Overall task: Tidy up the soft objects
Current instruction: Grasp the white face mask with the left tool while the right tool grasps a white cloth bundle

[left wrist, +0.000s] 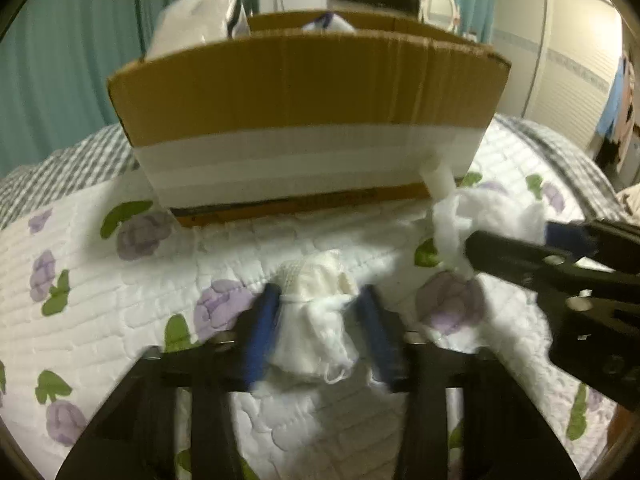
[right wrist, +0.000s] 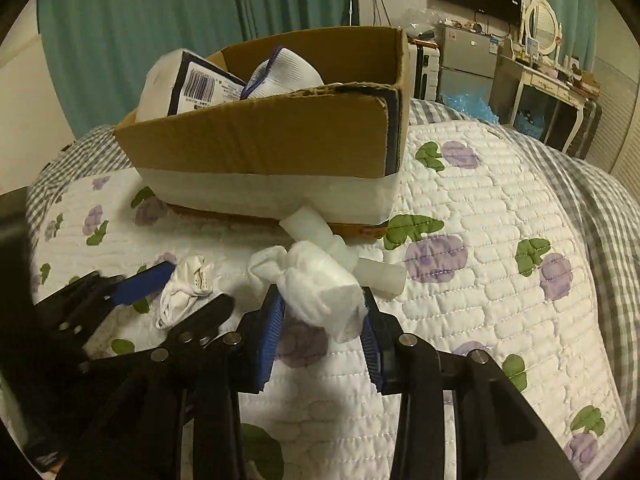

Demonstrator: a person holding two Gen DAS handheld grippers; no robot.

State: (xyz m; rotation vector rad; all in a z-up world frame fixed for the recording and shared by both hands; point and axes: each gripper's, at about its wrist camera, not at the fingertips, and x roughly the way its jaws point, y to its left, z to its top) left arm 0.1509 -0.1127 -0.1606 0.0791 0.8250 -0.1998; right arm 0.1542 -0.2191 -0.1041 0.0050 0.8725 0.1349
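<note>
A cardboard box point(left wrist: 304, 84) with a white band stands on the flowered quilt; it also shows in the right wrist view point(right wrist: 272, 140). My left gripper point(left wrist: 320, 300) is shut on a small white cloth bundle point(left wrist: 316, 320), also seen in the right wrist view point(right wrist: 188, 284). My right gripper point(right wrist: 324, 304) is shut on a white rolled cloth point(right wrist: 320, 284), in the left wrist view point(left wrist: 480, 212) at the right. A white foam tube point(right wrist: 340, 248) lies against the box's base behind it.
The box holds a white wrapped pack with a barcode point(right wrist: 180, 84) and a white-and-blue cloth point(right wrist: 284, 72). The quilt point(right wrist: 480, 220) covers a checked bed. Green curtains, a dresser with a mirror point(right wrist: 540, 24) and a wall screen stand behind.
</note>
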